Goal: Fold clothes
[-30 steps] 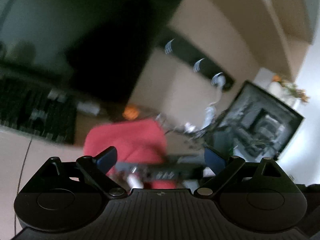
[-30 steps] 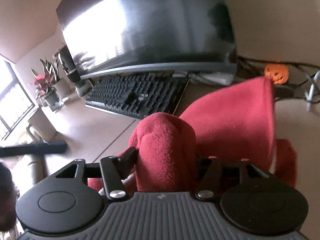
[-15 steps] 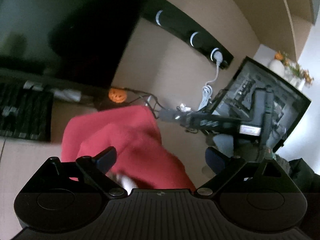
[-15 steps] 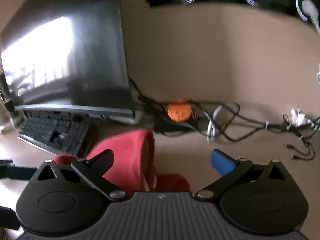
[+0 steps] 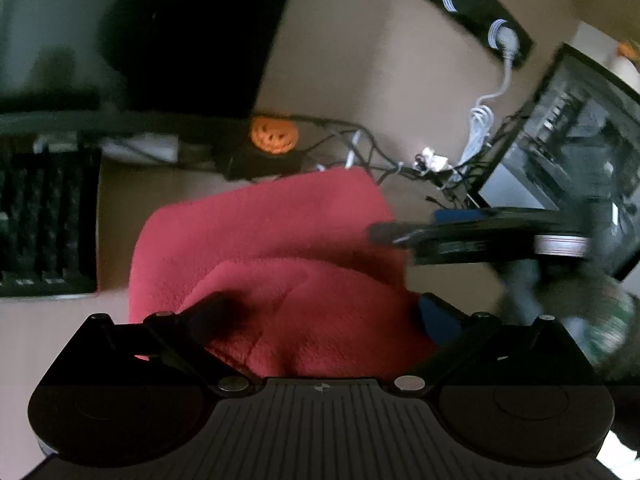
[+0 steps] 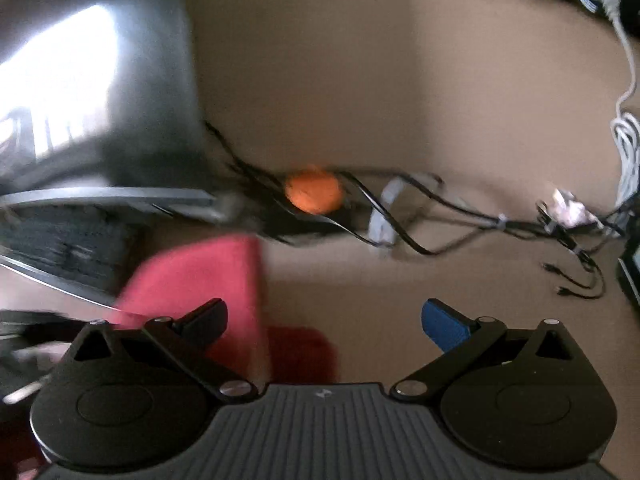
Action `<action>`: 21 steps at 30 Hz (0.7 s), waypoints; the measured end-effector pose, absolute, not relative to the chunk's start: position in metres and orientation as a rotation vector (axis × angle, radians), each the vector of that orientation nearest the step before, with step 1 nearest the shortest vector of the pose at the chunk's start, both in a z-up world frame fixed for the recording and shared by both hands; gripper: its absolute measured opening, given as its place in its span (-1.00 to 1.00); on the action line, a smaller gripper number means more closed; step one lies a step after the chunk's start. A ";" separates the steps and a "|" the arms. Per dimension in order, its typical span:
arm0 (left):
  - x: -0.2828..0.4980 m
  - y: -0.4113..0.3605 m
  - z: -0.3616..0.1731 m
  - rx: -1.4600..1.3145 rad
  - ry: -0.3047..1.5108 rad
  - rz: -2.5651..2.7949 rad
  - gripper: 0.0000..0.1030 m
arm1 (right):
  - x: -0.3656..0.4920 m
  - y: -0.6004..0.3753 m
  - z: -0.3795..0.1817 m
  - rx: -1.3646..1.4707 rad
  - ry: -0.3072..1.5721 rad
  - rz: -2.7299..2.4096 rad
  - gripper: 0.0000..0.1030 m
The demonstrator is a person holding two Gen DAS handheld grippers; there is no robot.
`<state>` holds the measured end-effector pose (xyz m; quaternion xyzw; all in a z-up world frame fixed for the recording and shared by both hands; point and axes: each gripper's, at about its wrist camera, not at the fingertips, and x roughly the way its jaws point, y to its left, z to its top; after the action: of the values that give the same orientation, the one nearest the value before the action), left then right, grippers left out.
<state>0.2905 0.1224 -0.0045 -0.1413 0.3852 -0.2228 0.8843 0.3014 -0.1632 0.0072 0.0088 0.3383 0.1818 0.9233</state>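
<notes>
A red fleece garment (image 5: 264, 240) lies bunched on the beige desk. In the left wrist view its near fold fills the space between the fingers of my left gripper (image 5: 324, 312). Those jaws are opening wide over the cloth and the pads do not press on it. My right gripper (image 5: 480, 236) shows as a dark blurred bar at the garment's right edge. In the right wrist view my right gripper (image 6: 326, 314) stands open; the red garment (image 6: 200, 276) lies under its left finger, and bare desk shows between the fingertips.
A dark monitor (image 5: 160, 40) and a black keyboard (image 5: 44, 220) stand at the left. Behind the cloth are an orange pumpkin figure (image 5: 274, 134) and tangled cables (image 6: 460, 216). A glass-sided computer case (image 5: 568, 148) stands at the right.
My right gripper let go of the red fleece, opened wide and swung right. My left gripper moved down toward the garment, which now fills the space between its fingers.
</notes>
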 end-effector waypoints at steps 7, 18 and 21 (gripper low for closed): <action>0.298 0.152 -0.007 -0.491 0.808 -0.482 1.00 | 0.252 -0.148 -0.021 0.080 0.847 0.569 1.00; 0.220 0.190 0.002 -0.418 0.813 -0.418 1.00 | 0.218 -0.131 -0.017 0.016 0.861 0.568 1.00; 0.207 0.203 -0.017 -0.456 0.872 -0.376 1.00 | 0.197 -0.116 -0.018 -0.049 0.880 0.664 1.00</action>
<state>0.2066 0.2029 -0.0171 -0.2174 0.4161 -0.1795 0.8645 0.1966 -0.1160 -0.0182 -0.0231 0.4182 0.3155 0.8515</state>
